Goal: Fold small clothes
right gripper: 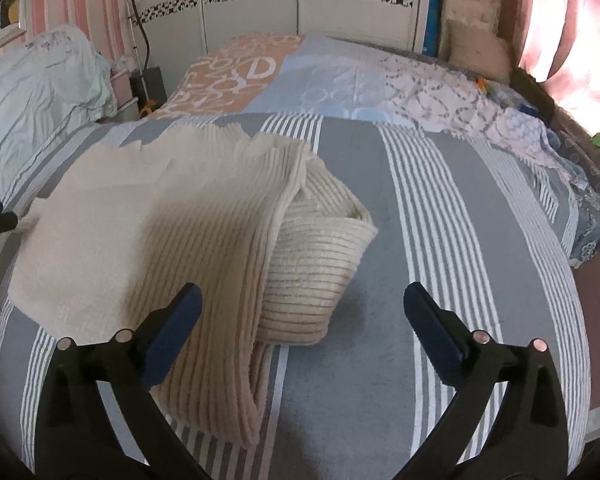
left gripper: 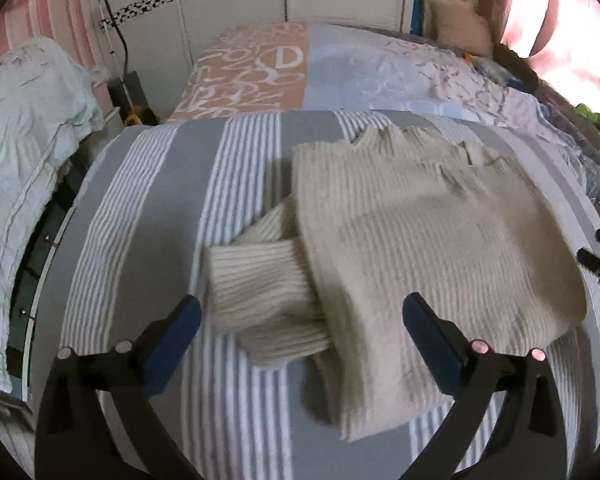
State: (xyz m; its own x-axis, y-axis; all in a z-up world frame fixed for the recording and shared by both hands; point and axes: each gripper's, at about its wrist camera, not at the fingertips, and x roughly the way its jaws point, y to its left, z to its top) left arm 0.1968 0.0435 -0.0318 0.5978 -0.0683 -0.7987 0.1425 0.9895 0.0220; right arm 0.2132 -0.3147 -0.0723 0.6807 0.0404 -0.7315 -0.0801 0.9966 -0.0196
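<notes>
A cream ribbed sweater point(left gripper: 432, 240) lies flat on the striped bed point(left gripper: 244, 152), its long axis running away from both cameras, collar at the far end. One sleeve cuff point(left gripper: 260, 300) projects from the sweater's left edge, directly ahead of the left hand-held gripper point(left gripper: 302, 316), which is wide apart, holding nothing and apparently clear of the fabric. The other sleeve point(right gripper: 320, 256) bulges from under the sweater's right edge, ahead of the right hand-held gripper point(right gripper: 302, 306), likewise spread wide and empty. Each sleeve is nearer its own side's gripper; folding them inward appears the likely next step.
</notes>
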